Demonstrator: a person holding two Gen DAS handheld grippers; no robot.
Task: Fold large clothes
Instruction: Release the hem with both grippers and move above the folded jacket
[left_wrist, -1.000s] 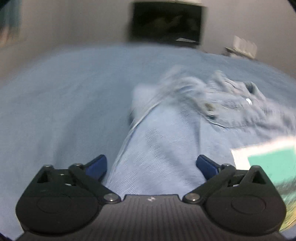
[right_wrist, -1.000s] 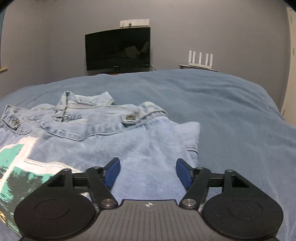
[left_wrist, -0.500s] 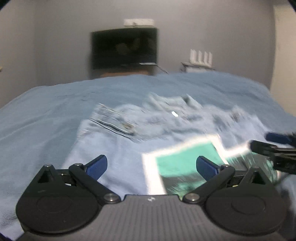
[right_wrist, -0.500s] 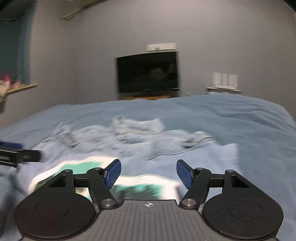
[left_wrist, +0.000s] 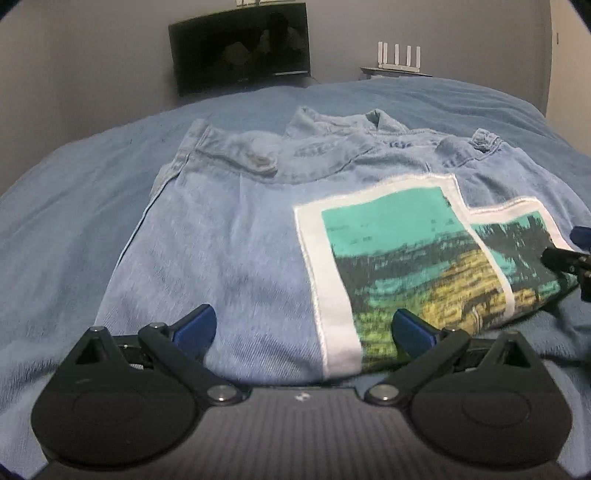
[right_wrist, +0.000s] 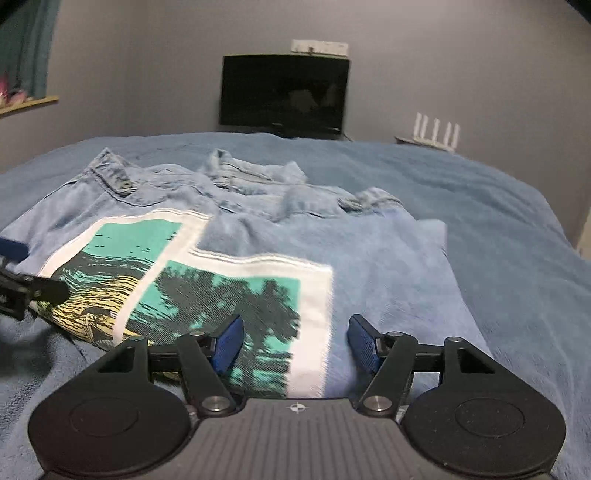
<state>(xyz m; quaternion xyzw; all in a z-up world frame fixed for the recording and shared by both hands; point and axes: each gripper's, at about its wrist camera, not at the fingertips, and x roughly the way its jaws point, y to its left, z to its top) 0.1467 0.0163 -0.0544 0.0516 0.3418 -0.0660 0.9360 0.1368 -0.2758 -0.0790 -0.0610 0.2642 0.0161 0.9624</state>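
Observation:
A light blue denim jacket (left_wrist: 229, 236) lies flat on the bed with its back up, collar at the far end. It bears a white-edged printed patch (left_wrist: 399, 254) of teal, dark and yellow. Both sides are folded in over the back. My left gripper (left_wrist: 303, 328) is open and empty over the jacket's near hem. The jacket also shows in the right wrist view (right_wrist: 388, 266) with its patch (right_wrist: 229, 291). My right gripper (right_wrist: 295, 339) is open and empty over the near hem. Each gripper shows at the edge of the other's view.
A blue bedcover (left_wrist: 66, 221) spreads around the jacket (right_wrist: 517, 258). A dark television (right_wrist: 284, 94) stands against the grey wall beyond the bed. A white router (right_wrist: 436, 134) sits on a shelf at the right. A curtained window ledge (right_wrist: 26, 99) is at far left.
Both grippers have swung from the jacket's outer sides toward its near hem and now face the collar. The views have steadied. Both stay open and empty.

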